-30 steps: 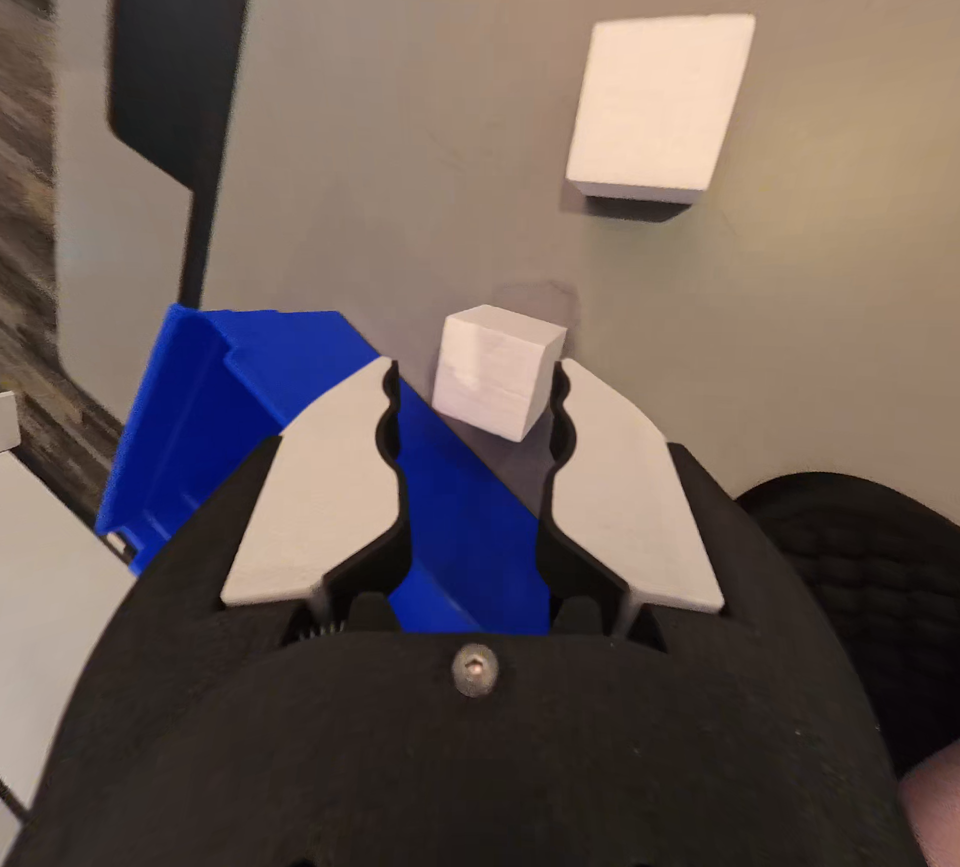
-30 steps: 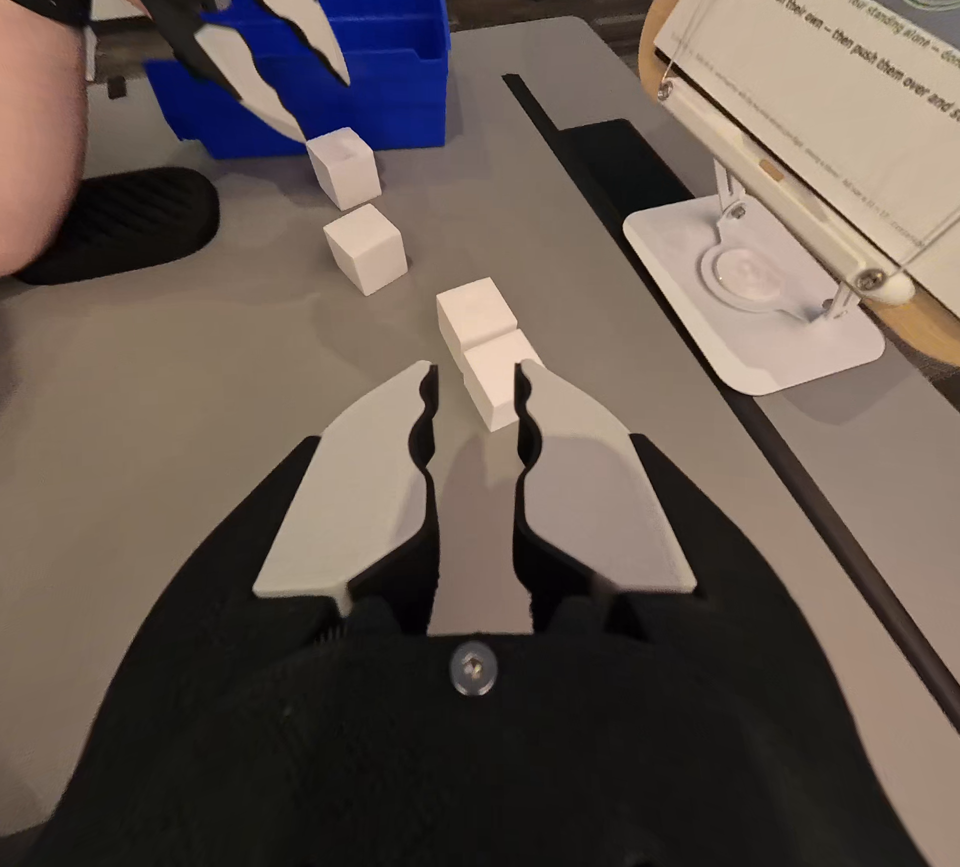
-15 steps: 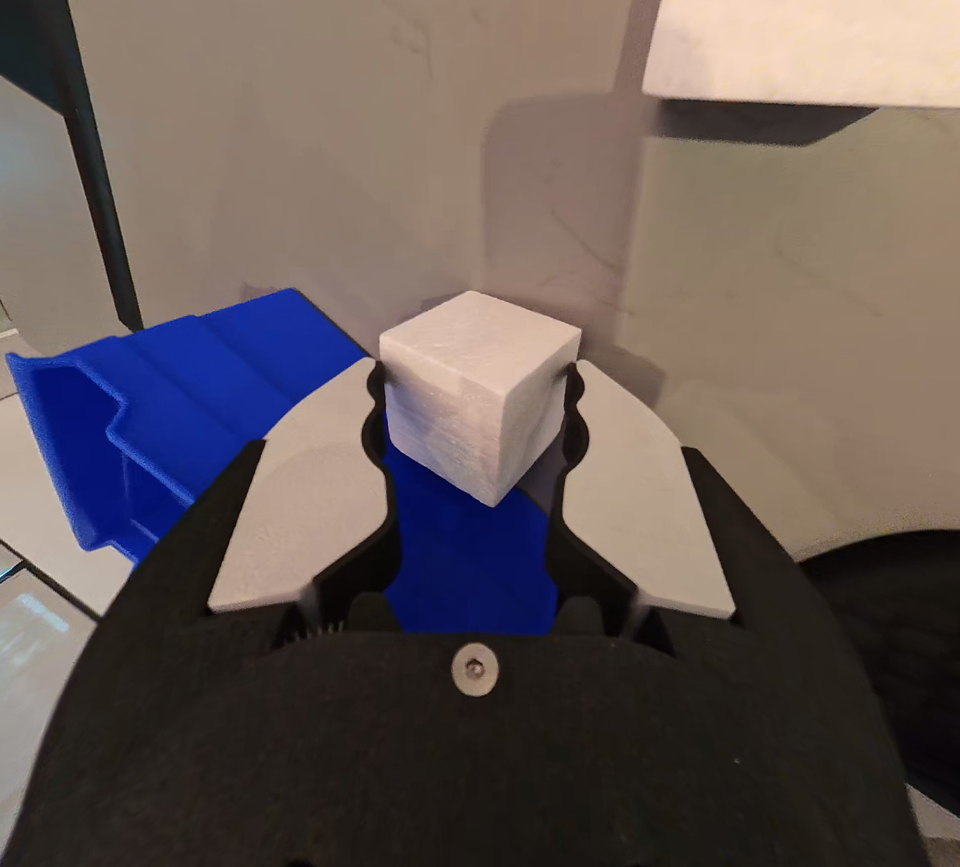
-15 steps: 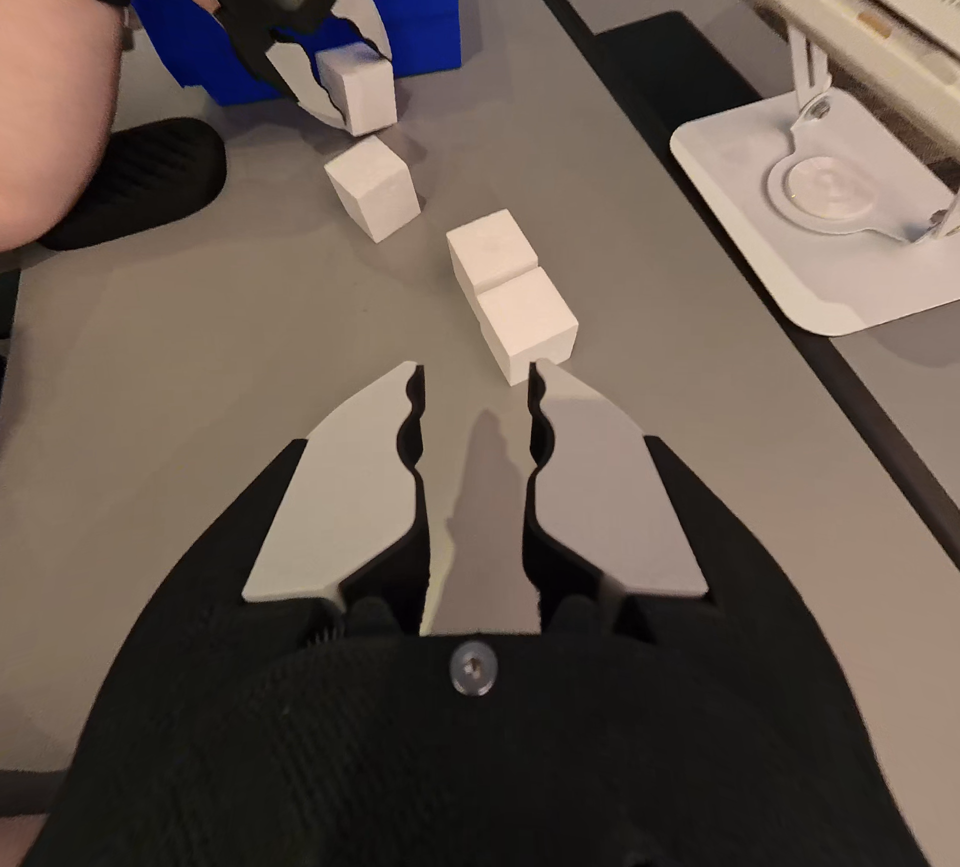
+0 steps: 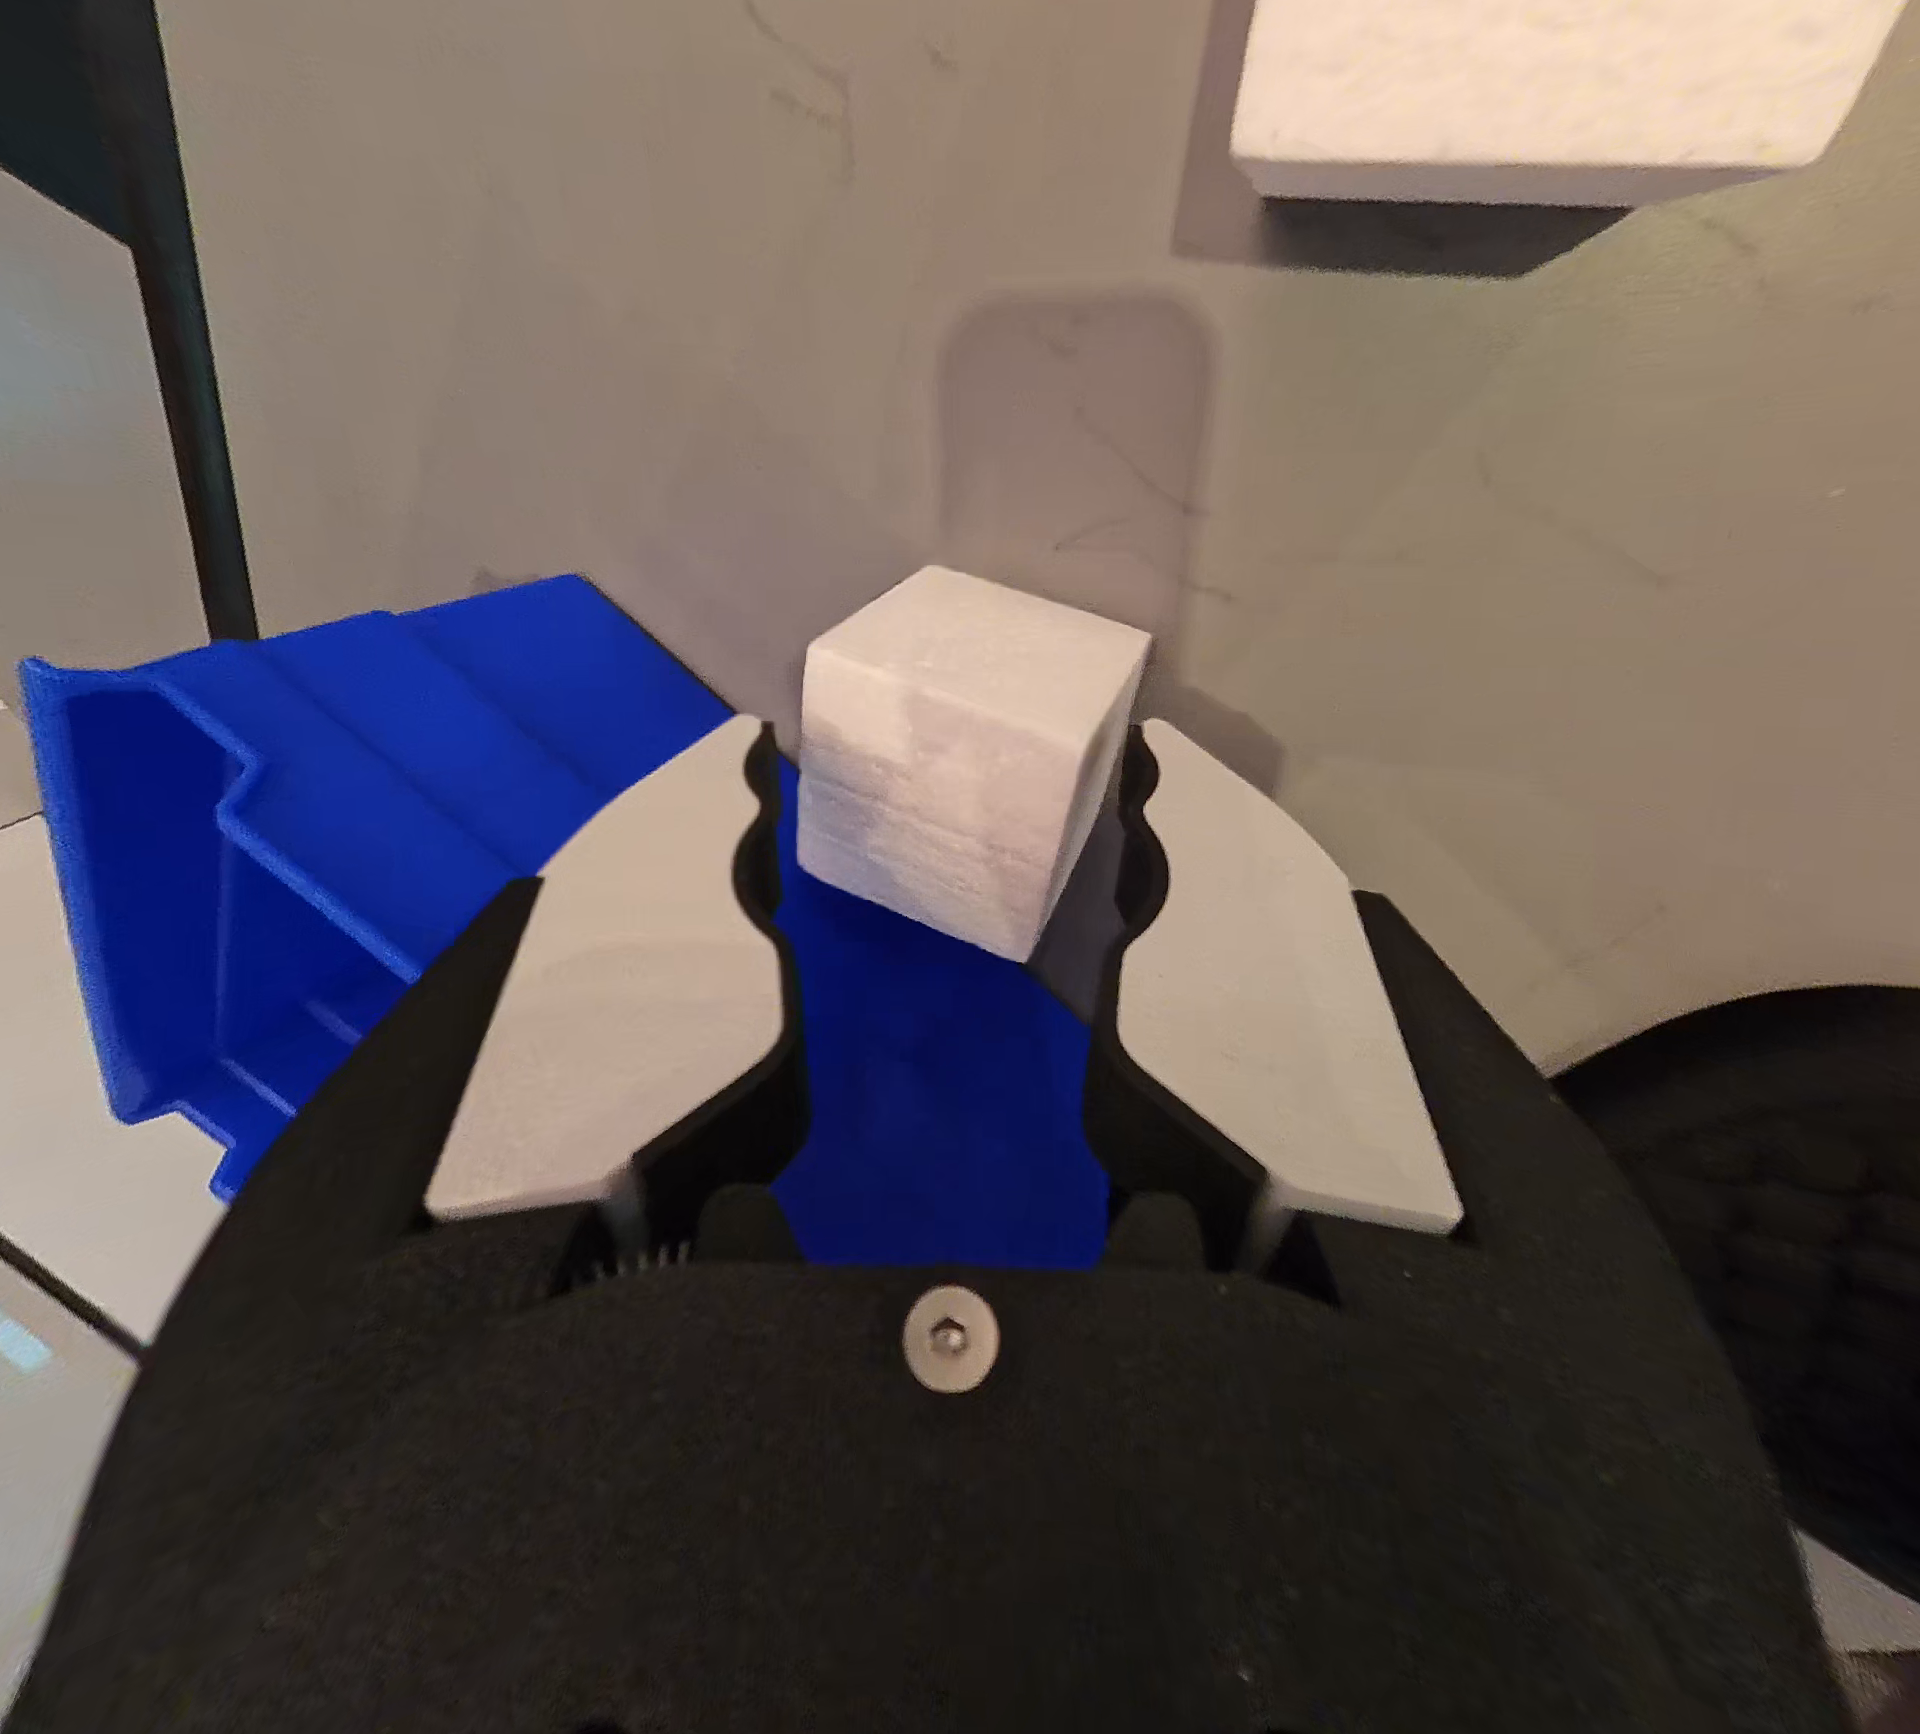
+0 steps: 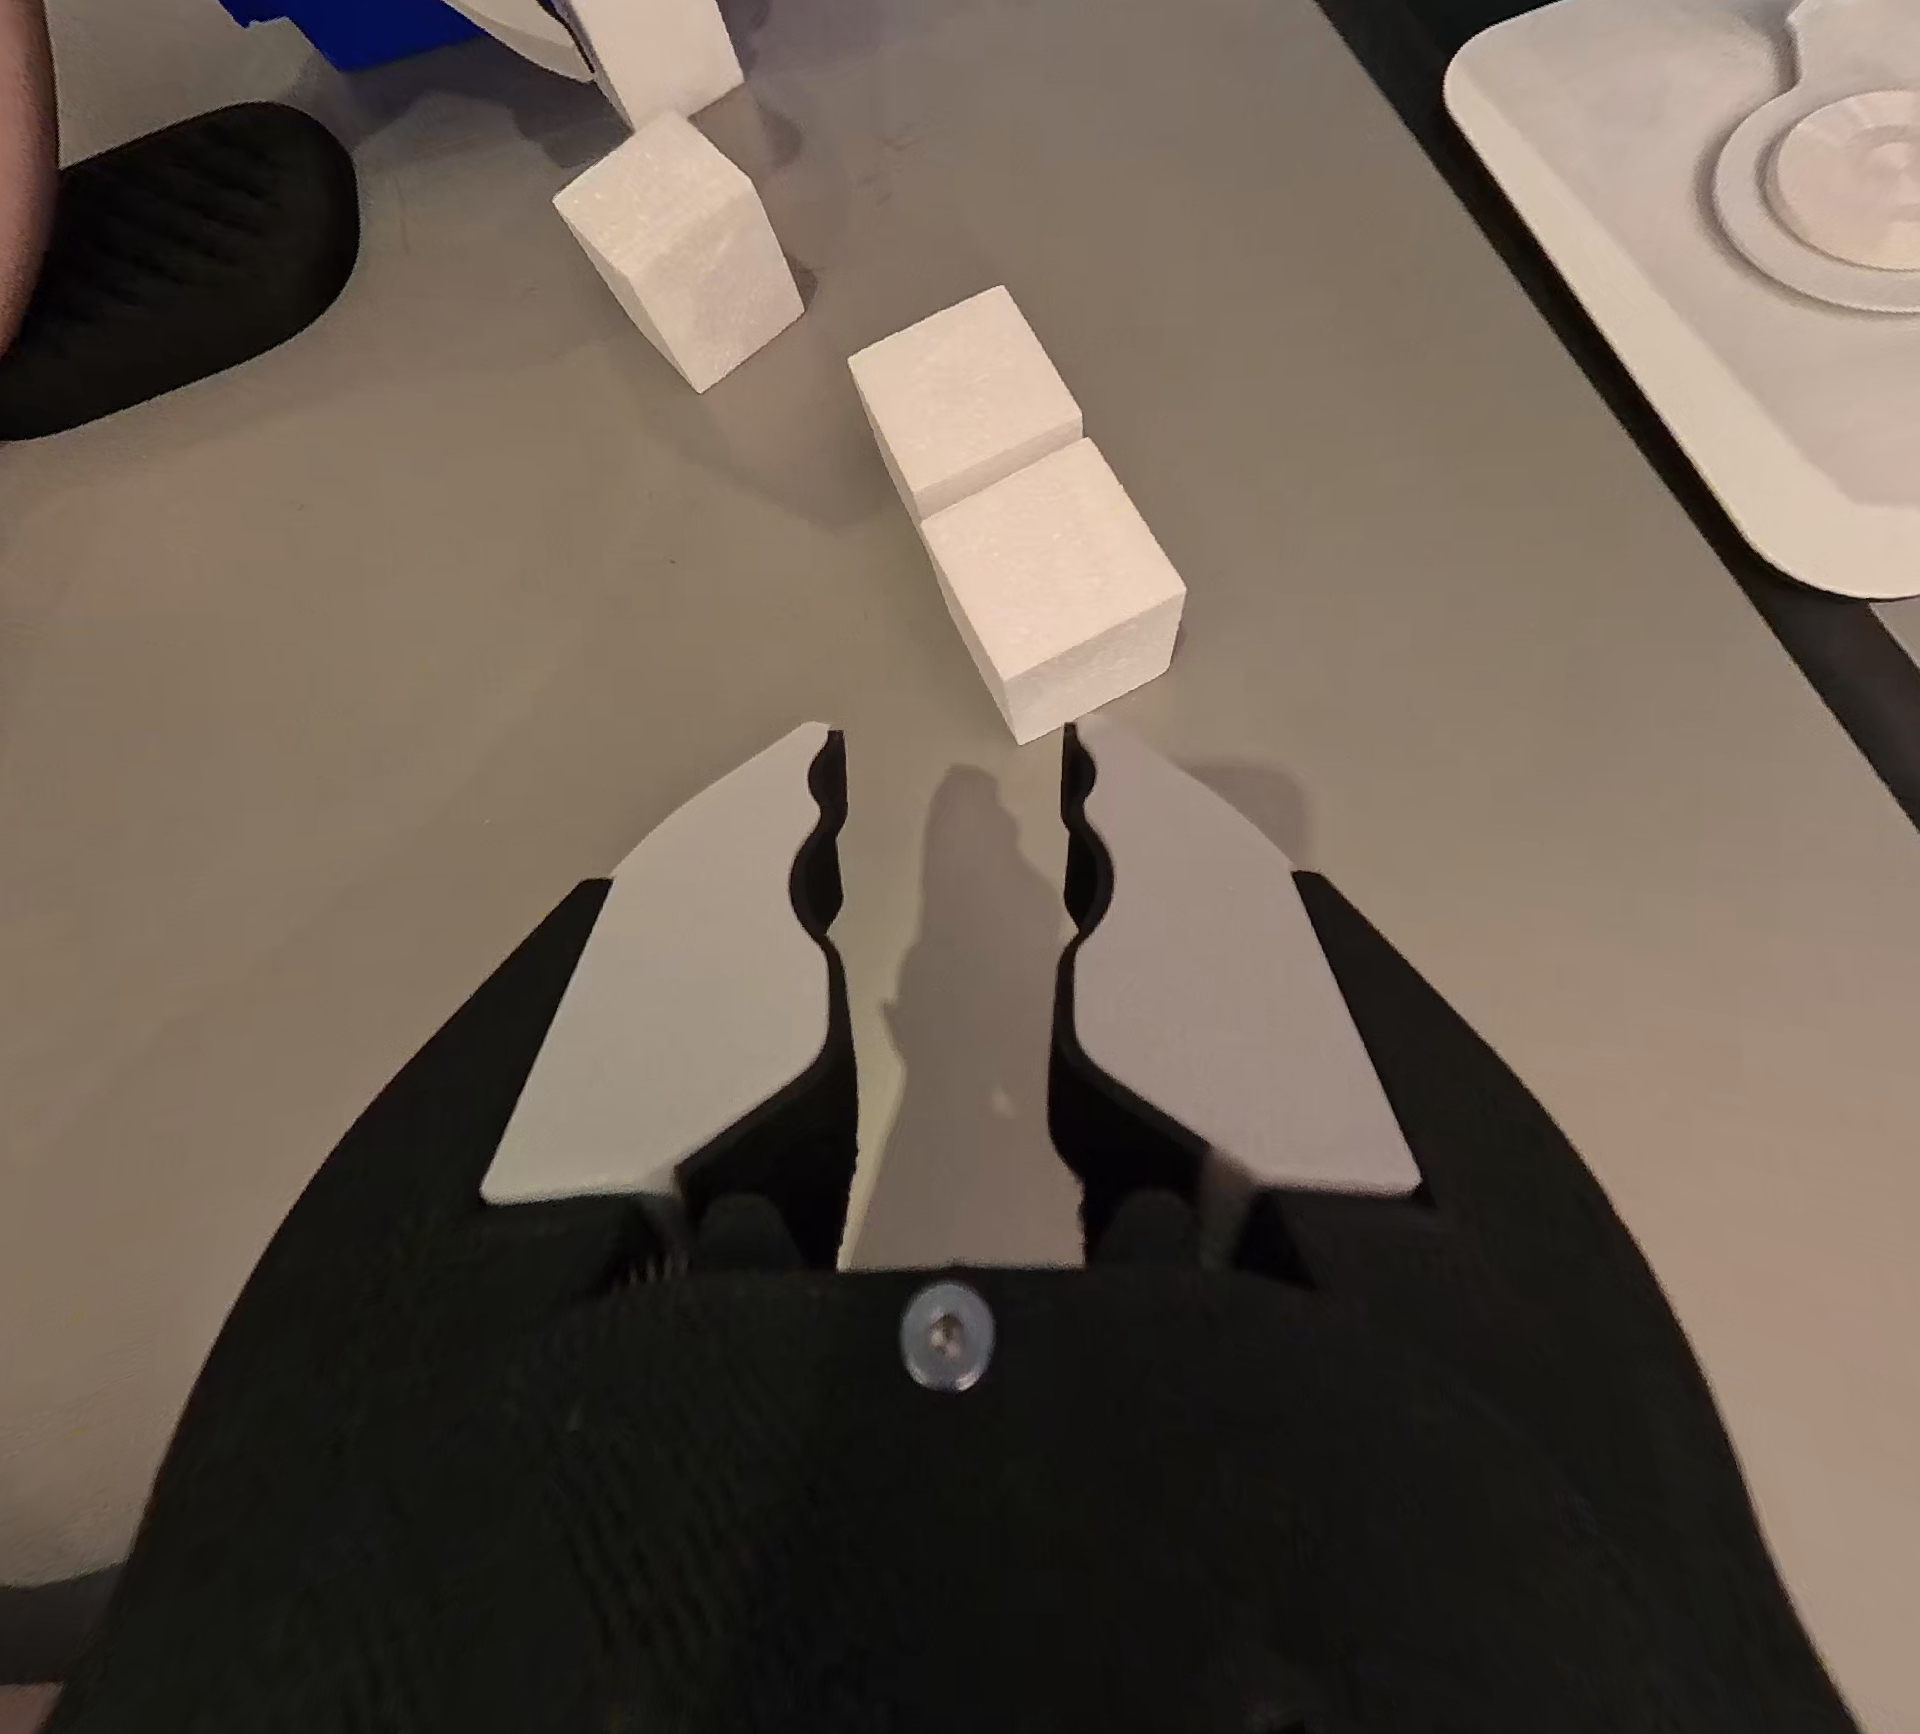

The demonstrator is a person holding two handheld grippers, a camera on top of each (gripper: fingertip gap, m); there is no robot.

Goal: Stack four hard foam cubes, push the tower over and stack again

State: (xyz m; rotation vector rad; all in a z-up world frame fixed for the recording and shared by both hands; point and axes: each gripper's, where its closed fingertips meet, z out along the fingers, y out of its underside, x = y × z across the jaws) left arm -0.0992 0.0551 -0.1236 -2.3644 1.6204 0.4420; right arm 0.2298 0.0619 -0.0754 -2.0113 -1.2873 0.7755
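Looks like the restack pickup: left gripper [image 5: 951, 754] is spread around the far foam cube [image 5: 961, 770] by the blue bin [image 5: 260, 863], no squeeze yet imo. Right gripper [image 6: 951, 749] gapes empty just short of the two touching cubes [image 6: 1013, 505]. Next: close, lift w/o nudging the neighbor cube [image 6: 681, 245].
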